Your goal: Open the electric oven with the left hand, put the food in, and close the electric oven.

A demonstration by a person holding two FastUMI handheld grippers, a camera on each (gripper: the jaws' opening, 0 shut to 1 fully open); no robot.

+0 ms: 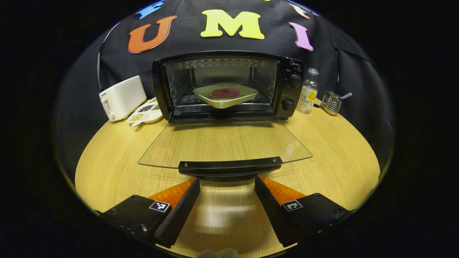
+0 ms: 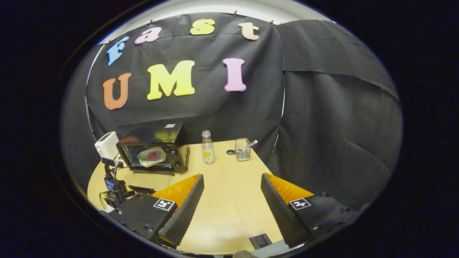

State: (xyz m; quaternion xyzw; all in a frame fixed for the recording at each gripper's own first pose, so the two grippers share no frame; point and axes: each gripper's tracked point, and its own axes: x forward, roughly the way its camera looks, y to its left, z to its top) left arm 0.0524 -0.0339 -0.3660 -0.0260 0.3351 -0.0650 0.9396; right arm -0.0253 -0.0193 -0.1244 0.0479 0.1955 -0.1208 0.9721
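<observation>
Electric oven (image 1: 229,86) at upper centre of left gripper view, black boxy body, glass door (image 1: 224,143) folded flat onto wood-grain surface (image 1: 340,157). Square cream plate (image 1: 225,96) with round dark-red food (image 1: 225,92) sits inside on rack. Left claw (image 1: 227,186) spread, just below black door handle (image 1: 229,167), not gripping. Right claw (image 2: 232,184) spread, empty, over pale surface at lower centre of right gripper view.

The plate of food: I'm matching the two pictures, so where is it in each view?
Left gripper view: the plate of food sits centre, upper half, inside the open oven.
Right gripper view: the plate is small, left of centre, inside the same oven.
Shared landmark: the clear bottle right of the oven.
</observation>
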